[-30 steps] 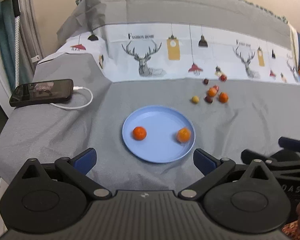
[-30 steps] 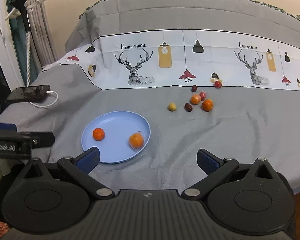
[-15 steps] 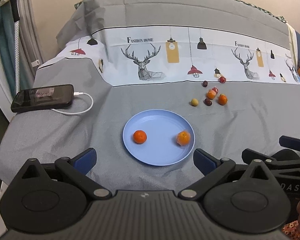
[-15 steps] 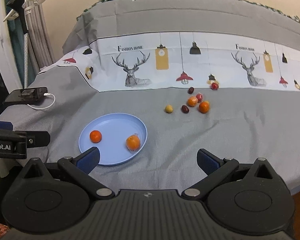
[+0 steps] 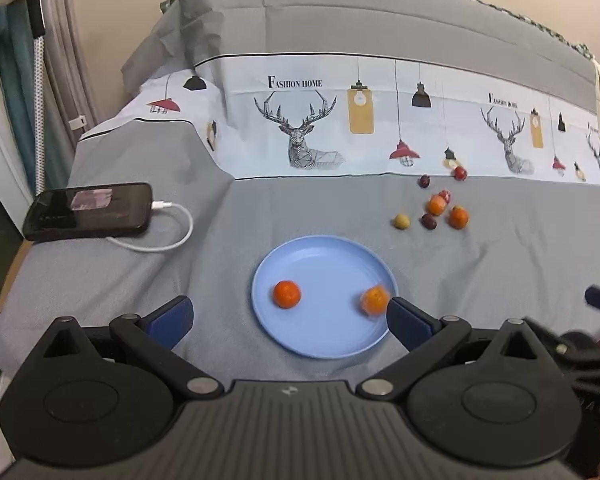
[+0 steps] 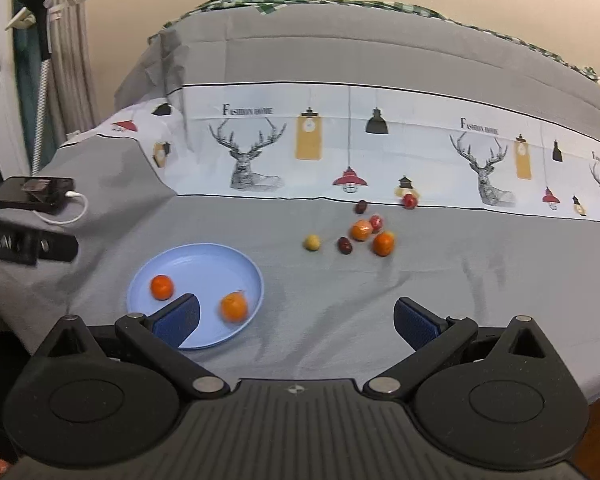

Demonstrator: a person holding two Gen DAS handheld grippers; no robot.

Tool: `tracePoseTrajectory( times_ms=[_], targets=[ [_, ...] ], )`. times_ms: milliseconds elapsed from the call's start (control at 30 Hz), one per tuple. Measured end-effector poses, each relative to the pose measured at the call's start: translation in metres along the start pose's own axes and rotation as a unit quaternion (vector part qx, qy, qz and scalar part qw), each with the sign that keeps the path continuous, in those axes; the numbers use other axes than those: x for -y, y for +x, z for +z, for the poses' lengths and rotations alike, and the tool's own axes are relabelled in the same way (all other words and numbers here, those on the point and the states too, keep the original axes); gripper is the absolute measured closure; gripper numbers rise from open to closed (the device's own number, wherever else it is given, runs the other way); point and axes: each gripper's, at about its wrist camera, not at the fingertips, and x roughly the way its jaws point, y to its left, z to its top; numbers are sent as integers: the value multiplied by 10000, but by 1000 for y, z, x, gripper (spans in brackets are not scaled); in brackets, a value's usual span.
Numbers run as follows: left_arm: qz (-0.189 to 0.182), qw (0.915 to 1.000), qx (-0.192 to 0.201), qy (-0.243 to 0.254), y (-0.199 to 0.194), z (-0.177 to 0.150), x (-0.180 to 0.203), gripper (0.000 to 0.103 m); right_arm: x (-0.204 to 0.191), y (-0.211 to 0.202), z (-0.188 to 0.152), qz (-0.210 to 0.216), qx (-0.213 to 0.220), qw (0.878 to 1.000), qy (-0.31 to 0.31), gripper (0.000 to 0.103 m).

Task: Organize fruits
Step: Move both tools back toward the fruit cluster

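A light blue plate (image 5: 324, 344) lies on the grey cloth and holds two oranges (image 5: 287, 294) (image 5: 374, 299). It also shows in the right wrist view (image 6: 204, 256). Beyond it lies a loose cluster of small fruits: two oranges (image 6: 383, 243), a yellow fruit (image 6: 311, 242), dark red ones (image 6: 344, 245) and red ones (image 6: 409, 201). My left gripper (image 5: 288, 320) is open and empty, low in front of the plate. My right gripper (image 6: 296, 316) is open and empty, right of the plate and short of the cluster.
A black phone (image 5: 88, 212) on a white charging cable (image 5: 168, 236) lies at the left edge of the cloth. A raised cushion with a deer print (image 5: 300, 140) rises behind the fruits. A stand and curtain (image 6: 40, 80) are at far left.
Both grippers have drawn back and down a little, so the plate and fruits sit lower and nearer the fingertips. Both stay open. The fruits have not moved.
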Motion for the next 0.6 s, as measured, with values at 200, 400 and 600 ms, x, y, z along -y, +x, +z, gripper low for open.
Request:
tracePoseTrajectory(
  times_ms=[200,400,600],
  targets=[
    [-96,9998,-121,-107,15,22,9,0,13,13,11,-152,-69,9998,88,1],
    [-119,9997,-187,-55,26,31,24,0,27,31,14,-244,41,9995,212,1],
    [23,9989,-438,139,61,47,42,0,53,78,15,-496,-14,9985,241,1]
  ],
)
